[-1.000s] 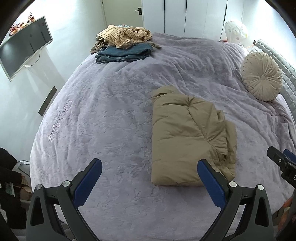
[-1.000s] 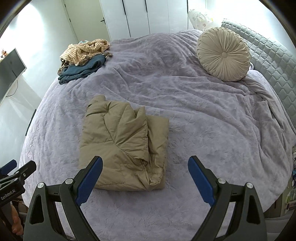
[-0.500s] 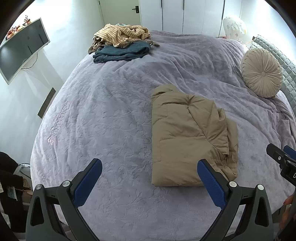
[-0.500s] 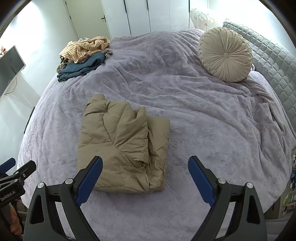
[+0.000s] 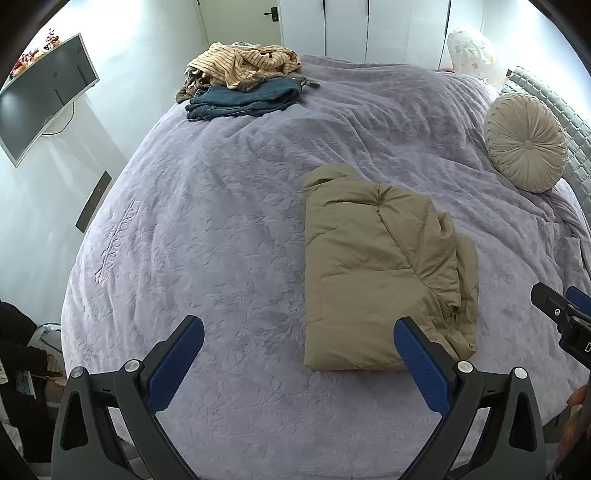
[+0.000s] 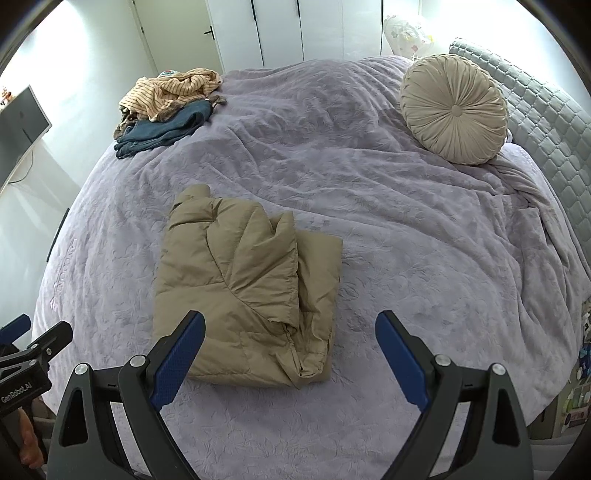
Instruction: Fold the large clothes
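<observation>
A tan puffer jacket (image 5: 380, 273) lies folded into a rough rectangle on the lilac bed cover (image 5: 221, 229). It also shows in the right wrist view (image 6: 247, 288). My left gripper (image 5: 297, 350) is open and empty, held above the bed's near edge, left of and nearer than the jacket. My right gripper (image 6: 290, 345) is open and empty, over the jacket's near right corner. The tip of the right gripper (image 5: 561, 314) shows at the right edge of the left wrist view, and the left gripper (image 6: 33, 343) at the left edge of the right wrist view.
A pile of a striped garment (image 5: 243, 64) on folded jeans (image 5: 243, 99) sits at the bed's far left. A round beige cushion (image 6: 454, 109) leans on the grey quilted headboard (image 6: 546, 122). A monitor (image 5: 40, 96) hangs on the left wall. White wardrobe doors (image 6: 295, 29) stand behind.
Both grippers have drawn back and up a little from the bed. The jacket lies as before and both grippers stay open.
</observation>
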Tool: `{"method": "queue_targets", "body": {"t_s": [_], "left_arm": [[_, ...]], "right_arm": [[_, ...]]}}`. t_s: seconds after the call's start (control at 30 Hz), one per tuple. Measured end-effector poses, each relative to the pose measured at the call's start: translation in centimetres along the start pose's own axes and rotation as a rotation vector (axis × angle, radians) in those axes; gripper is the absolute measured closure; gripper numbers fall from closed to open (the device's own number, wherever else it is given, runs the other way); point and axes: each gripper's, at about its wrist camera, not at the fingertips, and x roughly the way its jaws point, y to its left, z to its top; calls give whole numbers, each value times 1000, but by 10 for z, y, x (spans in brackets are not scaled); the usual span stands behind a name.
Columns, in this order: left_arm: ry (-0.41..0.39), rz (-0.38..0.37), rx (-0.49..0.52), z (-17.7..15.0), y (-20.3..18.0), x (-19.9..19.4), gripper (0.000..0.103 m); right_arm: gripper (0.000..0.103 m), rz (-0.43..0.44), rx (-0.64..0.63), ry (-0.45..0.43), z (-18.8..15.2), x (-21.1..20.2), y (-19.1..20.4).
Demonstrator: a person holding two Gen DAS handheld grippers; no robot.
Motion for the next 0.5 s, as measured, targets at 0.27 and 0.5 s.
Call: {"method": "queue_targets", "body": {"t_s": [0.27, 0.5], "left_arm": [[11, -3, -5, -3, 1, 0, 0], [6, -8, -4, -5, 0, -4, 0]], "right_arm": [[9, 1, -1, 0, 1, 0, -1], [9, 5, -5, 3, 4, 2, -3]]}}
